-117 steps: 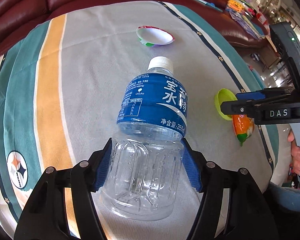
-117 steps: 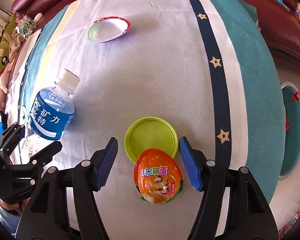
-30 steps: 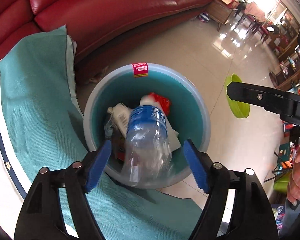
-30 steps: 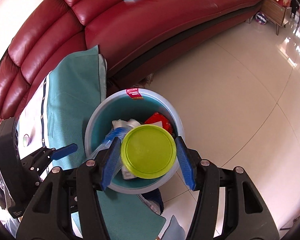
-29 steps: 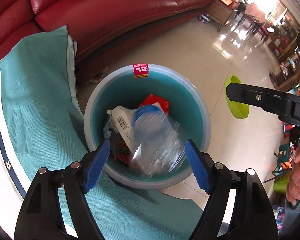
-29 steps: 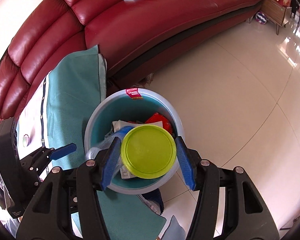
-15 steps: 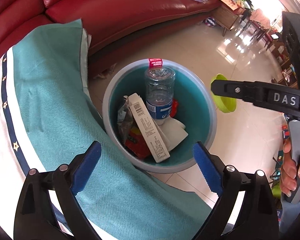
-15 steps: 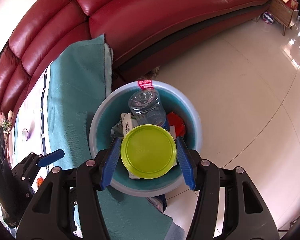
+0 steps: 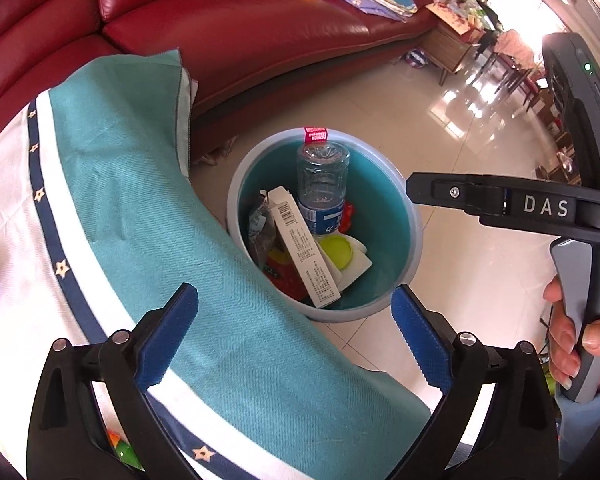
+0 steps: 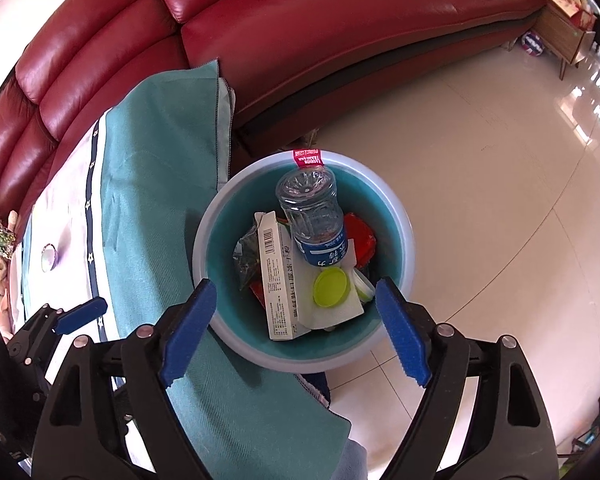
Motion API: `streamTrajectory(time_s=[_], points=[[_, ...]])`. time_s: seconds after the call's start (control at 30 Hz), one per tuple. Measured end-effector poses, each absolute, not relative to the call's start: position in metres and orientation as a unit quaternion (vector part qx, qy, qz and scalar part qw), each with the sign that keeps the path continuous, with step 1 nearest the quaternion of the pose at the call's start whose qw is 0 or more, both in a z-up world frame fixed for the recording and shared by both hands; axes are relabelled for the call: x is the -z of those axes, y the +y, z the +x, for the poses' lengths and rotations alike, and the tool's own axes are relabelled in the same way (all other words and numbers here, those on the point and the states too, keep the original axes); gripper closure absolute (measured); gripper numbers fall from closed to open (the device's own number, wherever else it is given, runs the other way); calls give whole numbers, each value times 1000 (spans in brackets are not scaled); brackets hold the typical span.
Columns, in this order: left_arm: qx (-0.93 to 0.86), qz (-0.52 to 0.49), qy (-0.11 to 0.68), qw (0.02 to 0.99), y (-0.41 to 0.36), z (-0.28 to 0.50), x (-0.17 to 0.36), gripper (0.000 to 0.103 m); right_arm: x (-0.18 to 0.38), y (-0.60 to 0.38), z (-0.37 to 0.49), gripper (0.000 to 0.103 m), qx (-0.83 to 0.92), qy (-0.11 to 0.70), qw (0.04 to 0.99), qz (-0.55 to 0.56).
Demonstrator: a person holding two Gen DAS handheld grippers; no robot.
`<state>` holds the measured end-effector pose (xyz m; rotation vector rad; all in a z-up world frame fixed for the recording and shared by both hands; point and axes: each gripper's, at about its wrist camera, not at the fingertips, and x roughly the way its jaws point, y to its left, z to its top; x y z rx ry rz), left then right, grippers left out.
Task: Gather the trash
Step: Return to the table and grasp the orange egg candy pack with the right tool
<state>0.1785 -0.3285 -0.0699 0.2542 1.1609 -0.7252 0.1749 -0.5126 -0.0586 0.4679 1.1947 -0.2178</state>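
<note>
Left gripper (image 9: pixel 294 334): I see it wide, empty.
Right gripper (image 10: pixel 296 334): wide, empty.
Round teal plastic bin (image 10: pixel 400 240): holds clear plastic bottle (image 10: pixel 314 216), lime-green round lid (image 10: pixel 331 288).
Far: red leather sofa (image 10: pixel 300 40).

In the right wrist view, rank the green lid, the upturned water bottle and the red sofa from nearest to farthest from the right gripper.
From the right gripper:
1. green lid, in the bin's near part, just ahead of the open jaws.
2. water bottle, neck down against the bin's far wall.
3. red sofa, beyond the bin, across the top.
</note>
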Motion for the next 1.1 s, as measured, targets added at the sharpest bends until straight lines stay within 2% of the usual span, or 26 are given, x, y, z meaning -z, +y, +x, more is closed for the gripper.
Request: streamTrajectory(time_s=[0.53, 0.87, 1.1], points=[[308, 70, 515, 797, -213, 157, 44, 6, 35, -414, 164, 25, 65, 561, 804, 187], [264, 28, 514, 816, -105, 145, 56, 6, 40, -316, 168, 25, -1, 581, 800, 153], [230, 2, 515, 826, -40, 137, 70, 6, 64, -252, 175, 25, -39, 608, 784, 117]])
